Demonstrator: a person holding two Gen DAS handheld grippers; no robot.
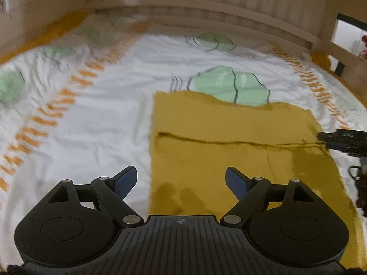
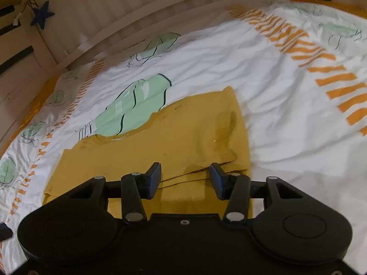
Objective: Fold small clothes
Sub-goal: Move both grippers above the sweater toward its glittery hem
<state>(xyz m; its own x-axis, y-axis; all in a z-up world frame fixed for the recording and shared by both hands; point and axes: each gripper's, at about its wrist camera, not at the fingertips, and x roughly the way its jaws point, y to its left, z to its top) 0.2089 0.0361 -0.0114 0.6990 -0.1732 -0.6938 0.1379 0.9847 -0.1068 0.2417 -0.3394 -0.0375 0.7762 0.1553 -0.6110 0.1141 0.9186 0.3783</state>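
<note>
- Left wrist view: the left gripper (image 1: 181, 181) hovers with jaws spread wide, empty, over the left edge of the mustard-yellow folded cloth garment (image 1: 231, 142), which lies flat on the white bedsheet with green and orange print (image 1: 91, 126).
- Right wrist view: the right gripper (image 2: 185, 180) is parted moderately, gripping nothing, above the garment's (image 2: 160, 142) fold line near its right edge; a wooden slatted bed rail (image 2: 142, 6) stands behind.

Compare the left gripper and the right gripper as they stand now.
The left gripper is spread wide; the right gripper is open more narrowly. The left straddles the left edge of the mustard garment, over bedsheet too; the right hangs over a folded edge. Both hold nothing.
</note>
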